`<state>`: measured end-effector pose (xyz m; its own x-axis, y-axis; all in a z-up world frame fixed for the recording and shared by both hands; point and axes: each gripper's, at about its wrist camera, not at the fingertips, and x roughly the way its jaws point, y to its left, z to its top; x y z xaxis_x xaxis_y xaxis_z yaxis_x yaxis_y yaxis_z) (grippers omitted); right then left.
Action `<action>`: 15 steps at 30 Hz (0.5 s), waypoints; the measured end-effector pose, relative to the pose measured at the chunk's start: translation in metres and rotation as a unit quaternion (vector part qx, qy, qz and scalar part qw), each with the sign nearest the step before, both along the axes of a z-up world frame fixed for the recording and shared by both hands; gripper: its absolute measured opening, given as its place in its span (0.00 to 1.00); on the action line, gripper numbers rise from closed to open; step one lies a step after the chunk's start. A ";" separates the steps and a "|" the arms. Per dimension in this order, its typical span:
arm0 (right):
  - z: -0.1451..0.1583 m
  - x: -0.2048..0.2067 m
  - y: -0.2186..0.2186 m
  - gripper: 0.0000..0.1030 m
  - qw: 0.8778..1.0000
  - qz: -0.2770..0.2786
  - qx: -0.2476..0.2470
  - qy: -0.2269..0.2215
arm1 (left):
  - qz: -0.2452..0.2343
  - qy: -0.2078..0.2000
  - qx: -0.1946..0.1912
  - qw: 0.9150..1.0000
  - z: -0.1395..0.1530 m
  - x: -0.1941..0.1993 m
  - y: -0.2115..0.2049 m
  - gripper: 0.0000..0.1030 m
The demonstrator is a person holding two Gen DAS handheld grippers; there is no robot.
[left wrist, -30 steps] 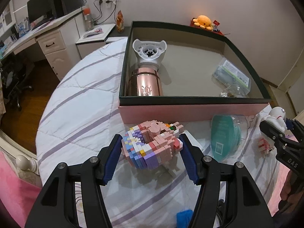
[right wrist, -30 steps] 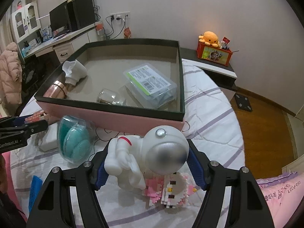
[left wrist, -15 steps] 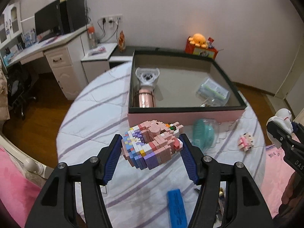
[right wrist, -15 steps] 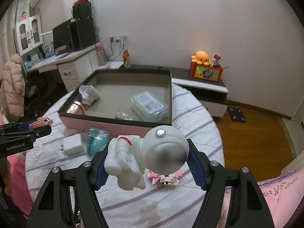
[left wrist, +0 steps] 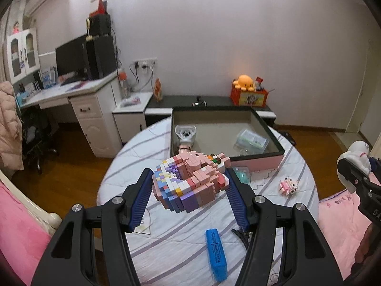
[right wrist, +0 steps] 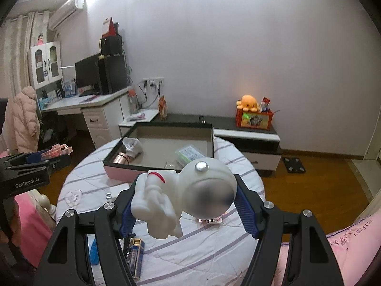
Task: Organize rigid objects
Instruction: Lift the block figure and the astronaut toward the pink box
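Two toys ride in my jaws above the tabletop [left wrist: 166, 236]: my left gripper [left wrist: 189, 188] pinches a brick model [left wrist: 190, 183], my right gripper [right wrist: 184, 197] an astronaut [right wrist: 190, 190]. The box [left wrist: 257, 160] sits beyond them.

The astronaut [right wrist: 188, 195] hides most of the small brick figure [right wrist: 210, 220] on the counter [right wrist: 214, 250] behind it, its visor is blurred, and the box's [right wrist: 123, 171] clear contents beyond are too small to tell.
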<state>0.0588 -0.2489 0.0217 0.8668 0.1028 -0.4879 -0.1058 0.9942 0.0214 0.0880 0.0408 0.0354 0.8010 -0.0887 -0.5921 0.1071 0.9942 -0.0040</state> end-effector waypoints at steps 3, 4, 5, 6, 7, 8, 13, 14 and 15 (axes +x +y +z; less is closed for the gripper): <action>0.005 -0.013 0.002 0.70 1.000 0.004 0.003 -0.014 | 0.001 -0.015 -0.002 1.000 0.010 -0.013 0.001 0.60; 0.006 -0.016 0.001 0.70 1.000 0.007 0.005 -0.018 | 0.000 -0.021 -0.001 1.000 0.012 -0.017 0.001 0.60; 0.007 -0.019 0.002 0.70 1.000 0.009 0.006 -0.021 | 0.000 -0.029 0.000 1.000 0.015 -0.023 0.000 0.60; 0.008 -0.021 0.002 0.70 1.000 0.010 0.007 -0.023 | 0.000 -0.034 0.001 0.999 0.017 -0.026 -0.001 0.60; 0.008 -0.024 0.002 0.70 1.000 0.010 0.008 -0.026 | -0.001 -0.038 0.002 0.999 0.018 -0.030 -0.001 0.60; 0.008 -0.025 0.003 0.70 1.000 0.011 0.008 -0.028 | -0.002 -0.041 0.002 0.999 0.019 -0.033 -0.002 0.60; 0.009 -0.033 0.002 0.70 0.999 0.018 0.010 -0.033 | -0.007 -0.047 0.005 0.999 0.021 -0.044 -0.004 0.60; 0.009 -0.034 0.003 0.70 0.999 0.019 0.009 -0.034 | -0.007 -0.047 0.005 0.999 0.021 -0.045 -0.003 0.60; 0.009 -0.034 0.003 0.70 0.999 0.020 0.008 -0.035 | -0.007 -0.047 0.005 0.999 0.021 -0.045 -0.003 0.60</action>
<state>0.0243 -0.2454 0.0306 0.8937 0.1463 -0.4242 -0.1482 0.9885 0.0286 0.0429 0.0374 0.0567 0.8522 -0.0943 -0.5147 0.1202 0.9926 0.0171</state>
